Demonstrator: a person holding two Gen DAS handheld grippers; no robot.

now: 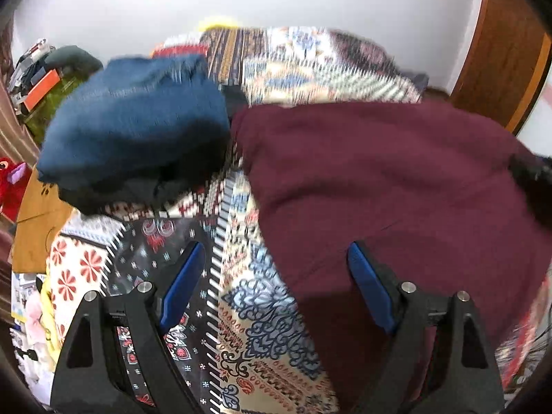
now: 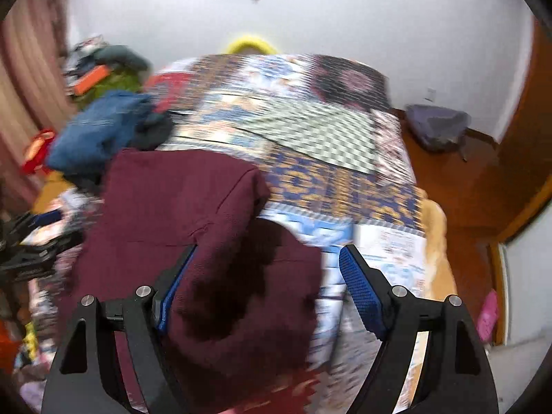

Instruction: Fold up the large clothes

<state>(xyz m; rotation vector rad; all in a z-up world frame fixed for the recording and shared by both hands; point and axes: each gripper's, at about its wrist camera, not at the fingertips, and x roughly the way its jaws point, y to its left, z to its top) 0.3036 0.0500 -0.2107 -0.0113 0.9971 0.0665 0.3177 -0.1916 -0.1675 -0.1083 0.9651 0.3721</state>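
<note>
The maroon garment [image 1: 396, 186] lies folded on the patterned bedspread [image 1: 255, 317], with a blue garment [image 1: 134, 120] just beside it at ten o'clock. The left gripper [image 1: 272, 269] hangs wide open and empty, its right finger over the maroon cloth; the right gripper [image 2: 265, 269] is spread just as wide above the garment's near corner, gripping nothing. Only the right view shows the wooden floor [image 2: 459, 179] and a grey bag [image 2: 436, 126] at two o'clock.
</note>
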